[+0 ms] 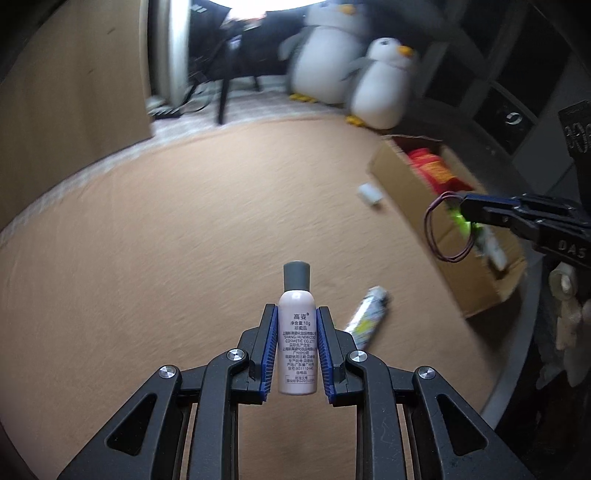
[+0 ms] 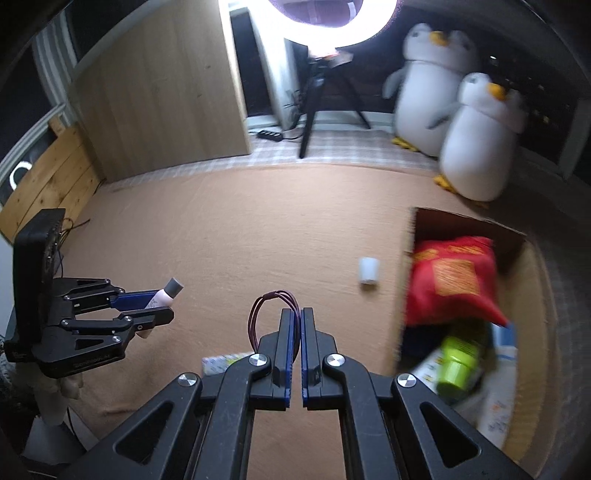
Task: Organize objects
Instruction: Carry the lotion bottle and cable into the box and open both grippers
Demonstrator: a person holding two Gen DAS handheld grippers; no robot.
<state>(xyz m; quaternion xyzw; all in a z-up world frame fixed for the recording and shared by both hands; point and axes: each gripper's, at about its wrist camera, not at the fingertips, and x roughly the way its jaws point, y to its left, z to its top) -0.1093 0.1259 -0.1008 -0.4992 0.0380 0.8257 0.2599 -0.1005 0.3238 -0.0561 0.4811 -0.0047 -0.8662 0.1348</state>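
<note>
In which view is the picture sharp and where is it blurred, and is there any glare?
Left wrist view: the small bottle in the left gripper is sharp, while the cardboard box and penguins are smeared. Right wrist view: the ring light glares white at the top; the red bag is blurred.

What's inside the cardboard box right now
In the cardboard box, a red snack bag lies toward the back, with a lime green bottle and white printed packets in front. Something dark blue sits under the bag, mostly covered. The box bottom is hidden.
</note>
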